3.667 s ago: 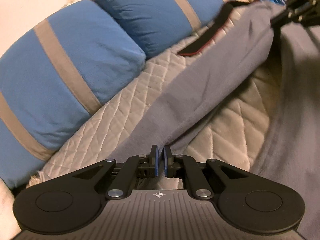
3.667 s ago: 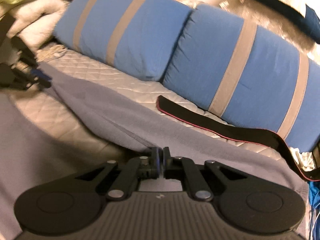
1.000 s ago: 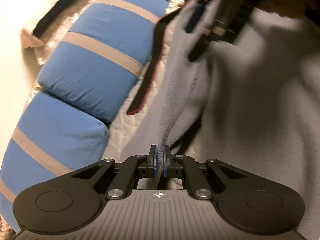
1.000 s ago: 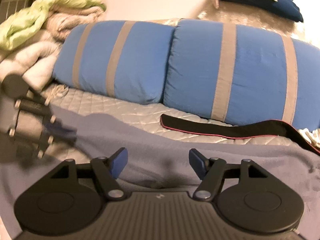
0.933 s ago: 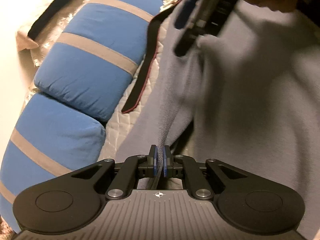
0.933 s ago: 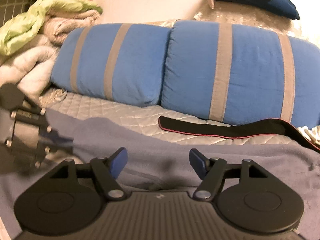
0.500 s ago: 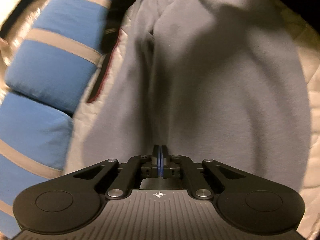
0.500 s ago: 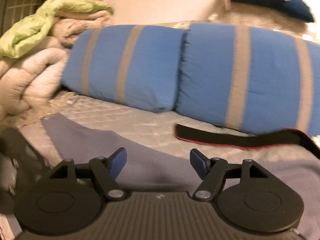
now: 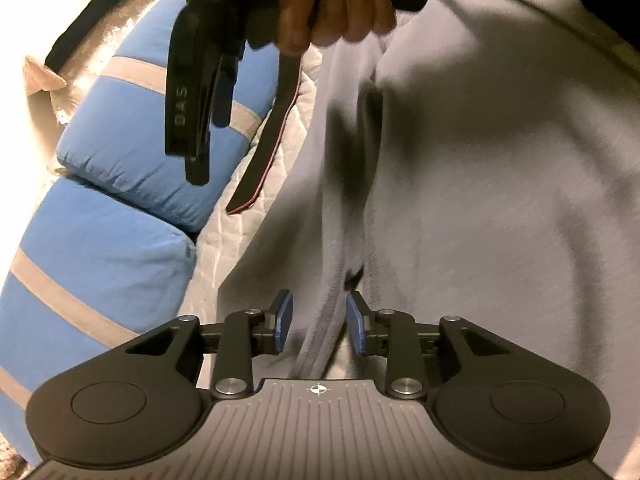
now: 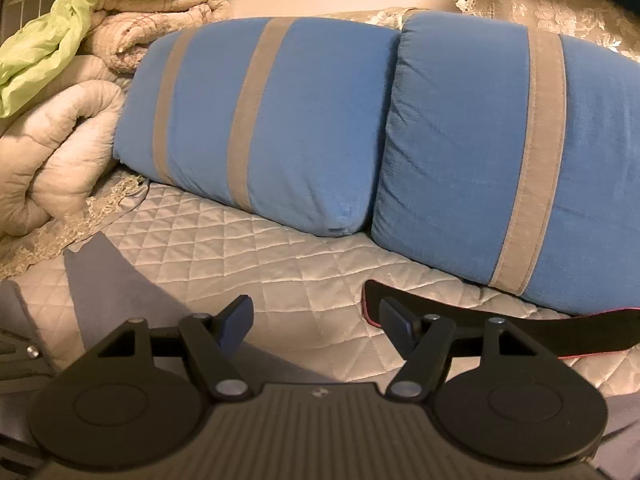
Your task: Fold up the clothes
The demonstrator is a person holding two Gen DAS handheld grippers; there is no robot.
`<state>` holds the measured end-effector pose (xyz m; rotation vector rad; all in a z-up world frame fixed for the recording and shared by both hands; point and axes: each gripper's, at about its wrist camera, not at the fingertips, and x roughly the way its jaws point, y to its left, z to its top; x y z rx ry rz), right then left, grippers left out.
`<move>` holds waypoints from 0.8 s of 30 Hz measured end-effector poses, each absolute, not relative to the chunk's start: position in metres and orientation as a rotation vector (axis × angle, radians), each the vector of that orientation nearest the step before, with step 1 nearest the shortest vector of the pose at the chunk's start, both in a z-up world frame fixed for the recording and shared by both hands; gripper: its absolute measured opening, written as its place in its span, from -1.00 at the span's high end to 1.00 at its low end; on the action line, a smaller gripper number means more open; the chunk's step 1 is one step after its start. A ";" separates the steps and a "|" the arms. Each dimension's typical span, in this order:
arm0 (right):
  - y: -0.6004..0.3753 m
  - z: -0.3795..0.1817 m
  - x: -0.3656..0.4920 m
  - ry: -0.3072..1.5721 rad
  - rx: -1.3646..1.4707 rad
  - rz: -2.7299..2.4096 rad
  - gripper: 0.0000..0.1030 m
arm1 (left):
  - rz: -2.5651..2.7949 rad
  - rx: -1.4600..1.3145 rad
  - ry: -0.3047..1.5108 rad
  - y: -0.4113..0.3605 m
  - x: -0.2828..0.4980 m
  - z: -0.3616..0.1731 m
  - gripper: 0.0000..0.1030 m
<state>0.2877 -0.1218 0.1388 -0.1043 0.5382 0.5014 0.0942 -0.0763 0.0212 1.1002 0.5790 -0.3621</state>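
The soft grey fleece garment (image 9: 460, 200) is spread on the quilted beige bedcover (image 10: 280, 272). Its seamed edge is being released as the left gripper (image 9: 319, 322) jaws open, pads apart. The right gripper (image 10: 316, 320) is held wide open, empty, above the cover.

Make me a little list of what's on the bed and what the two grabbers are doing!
garment: grey fleece garment, spread on the quilted bedcover
left gripper: jaws opening, a fold of the garment between them, pads not pressing it
right gripper: open, nothing between the fingers, over the bedcover
hand: a hand grips the right gripper's handle
pillows: two blue pillows with grey stripes along the back
strap: black strap with red edge in front of the pillows
pile: rolled blankets beside the pillows
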 end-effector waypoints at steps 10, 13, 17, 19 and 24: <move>-0.088 0.121 0.309 0.637 -0.277 0.675 -0.55 | -0.404 1.207 0.567 -0.087 0.081 0.015 0.90; -0.074 0.108 0.322 0.702 -0.309 0.787 -0.52 | -0.432 1.202 0.604 -0.088 0.078 0.013 0.93; -0.066 0.093 0.342 0.776 -0.294 0.855 -0.51 | -0.460 1.196 0.640 -0.089 0.075 0.009 0.95; -0.069 0.089 0.355 0.828 -0.248 0.891 -0.51 | -0.465 1.200 0.649 -0.087 0.074 0.007 0.95; -0.073 0.079 0.377 0.966 -0.218 0.982 0.15 | -0.471 1.191 0.675 -0.084 0.070 0.006 0.95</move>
